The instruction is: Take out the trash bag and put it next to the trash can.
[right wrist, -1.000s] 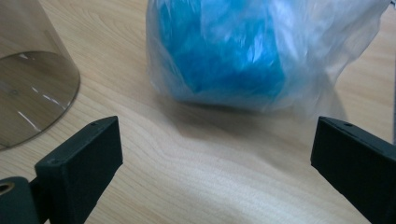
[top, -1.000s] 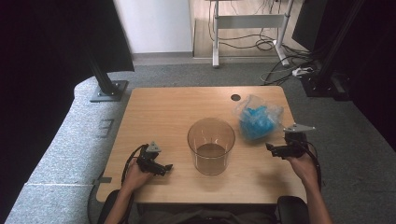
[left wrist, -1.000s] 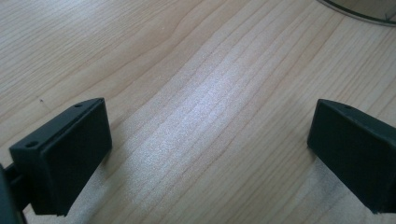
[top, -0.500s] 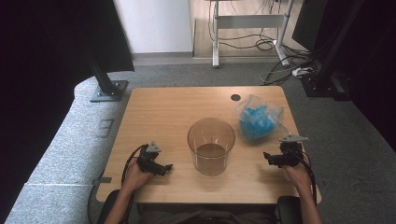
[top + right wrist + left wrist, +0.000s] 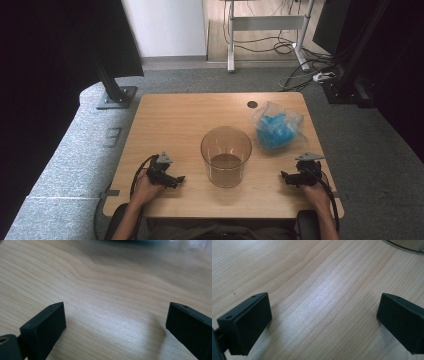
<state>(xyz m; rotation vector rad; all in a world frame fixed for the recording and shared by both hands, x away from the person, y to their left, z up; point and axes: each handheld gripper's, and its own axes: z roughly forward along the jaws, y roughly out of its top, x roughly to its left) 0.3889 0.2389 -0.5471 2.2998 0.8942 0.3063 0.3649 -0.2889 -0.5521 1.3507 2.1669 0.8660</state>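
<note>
High view: left gripper (image 5: 176,179) low at the near left corner of the light wooden worktop (image 5: 180,120), jaws pointed toward the round clear plastic tub (image 5: 226,156) standing upright near the near edge, midway along it; too small here to judge the jaw gap. Right gripper (image 5: 286,176) at the near right corner, also pointed inward at the tub, well apart from it. Crumpled clear plastic bag with blue contents (image 5: 276,129) toward the far right corner, beyond the right gripper; contents hard to make out. Left gripper view: two black jaws spread wide over bare wood grain, nothing between them, tub base cut off at the top right corner. Right gripper view: jaws likewise wide apart and empty, low over the wood; a blurred bluish strip along the top edge, not identifiable.
</note>
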